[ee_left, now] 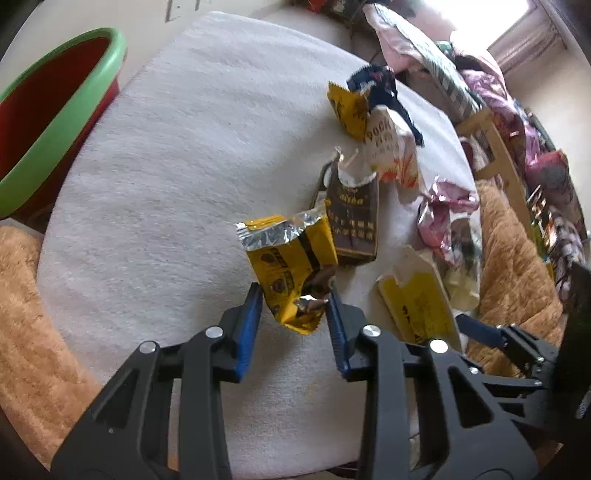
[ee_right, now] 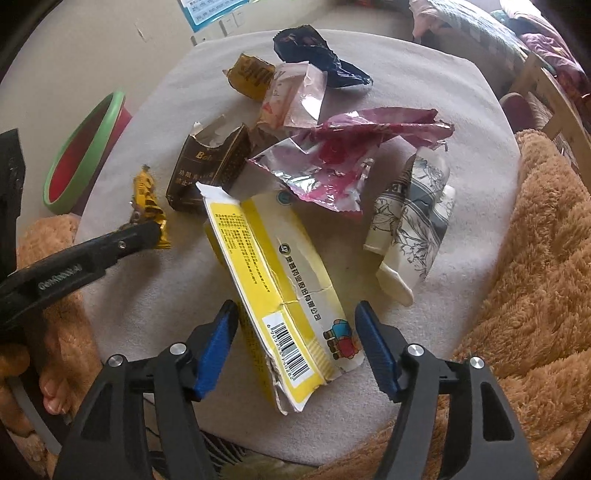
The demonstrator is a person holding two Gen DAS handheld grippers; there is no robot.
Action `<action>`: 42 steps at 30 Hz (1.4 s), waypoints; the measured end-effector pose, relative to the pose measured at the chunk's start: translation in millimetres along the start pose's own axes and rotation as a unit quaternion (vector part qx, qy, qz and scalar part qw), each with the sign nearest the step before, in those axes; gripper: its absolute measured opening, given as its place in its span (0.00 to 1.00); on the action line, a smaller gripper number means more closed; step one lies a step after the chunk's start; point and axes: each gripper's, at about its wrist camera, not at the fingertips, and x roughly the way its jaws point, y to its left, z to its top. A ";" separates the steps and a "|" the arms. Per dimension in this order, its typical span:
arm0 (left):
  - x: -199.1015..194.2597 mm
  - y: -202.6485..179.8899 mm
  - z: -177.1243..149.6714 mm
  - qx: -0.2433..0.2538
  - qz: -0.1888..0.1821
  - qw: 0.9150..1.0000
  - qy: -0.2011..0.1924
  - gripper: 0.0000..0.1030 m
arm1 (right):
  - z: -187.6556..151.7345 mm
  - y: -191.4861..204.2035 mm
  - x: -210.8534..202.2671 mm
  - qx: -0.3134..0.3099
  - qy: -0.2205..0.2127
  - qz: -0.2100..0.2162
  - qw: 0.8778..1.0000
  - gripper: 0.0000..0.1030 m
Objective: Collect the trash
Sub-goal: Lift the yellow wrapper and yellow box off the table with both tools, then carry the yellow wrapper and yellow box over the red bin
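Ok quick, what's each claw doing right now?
Left gripper: closed on the yellow wrapper.
Right gripper: open around the yellow-and-white carton, not squeezing it.

PLACE: lived-in home, likely a bedroom | SURFACE: pale fleece-covered table (ee_right: 461, 122) strewn with snack wrappers | SURROUNDINGS: tan plush blanket (ee_right: 535, 277) near and right; wooden chair (ee_left: 495, 147) and heaped bedding (ee_left: 424, 48) far right | WALL: light switches (ee_right: 232, 20) and blue notice far | FLOOR: green-rimmed red basin (ee_left: 55, 110) left
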 end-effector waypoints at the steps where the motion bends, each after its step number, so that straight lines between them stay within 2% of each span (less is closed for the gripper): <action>1: -3.1 1.9 -0.1 -0.005 -0.002 1.000 -0.006 0.32 | 0.2 -1.2 1.0 0.002 0.003 0.001 1.000 0.65; 6: -14.0 9.0 0.1 -0.021 -0.002 0.999 -0.030 0.32 | 1.1 -8.8 2.1 0.013 0.006 0.008 1.000 0.67; 12: -13.6 6.6 0.4 -0.013 0.003 0.999 -0.032 0.32 | 2.3 -11.0 9.5 0.016 0.021 0.011 1.000 0.75; 19: -12.7 6.4 -0.2 -0.012 0.002 0.999 -0.030 0.32 | 5.0 -14.3 13.6 0.024 0.025 0.015 0.999 0.75; 21: -12.3 6.1 -0.2 -0.011 0.001 1.000 -0.030 0.32 | 5.3 -12.1 14.4 0.017 0.028 0.014 0.999 0.73; 23: -12.1 6.6 -0.5 -0.012 0.000 1.000 -0.029 0.32 | 6.7 -7.7 14.3 0.011 0.024 0.014 1.000 0.64; 29: -12.6 10.8 -0.7 -0.022 -0.007 0.999 -0.027 0.32 | 7.5 -3.0 5.2 0.006 0.003 0.018 1.000 0.56; 42: -22.4 14.8 -1.5 -0.028 -0.015 0.999 -0.043 0.32 | 7.0 10.0 -29.2 -0.019 -0.073 0.031 0.997 0.54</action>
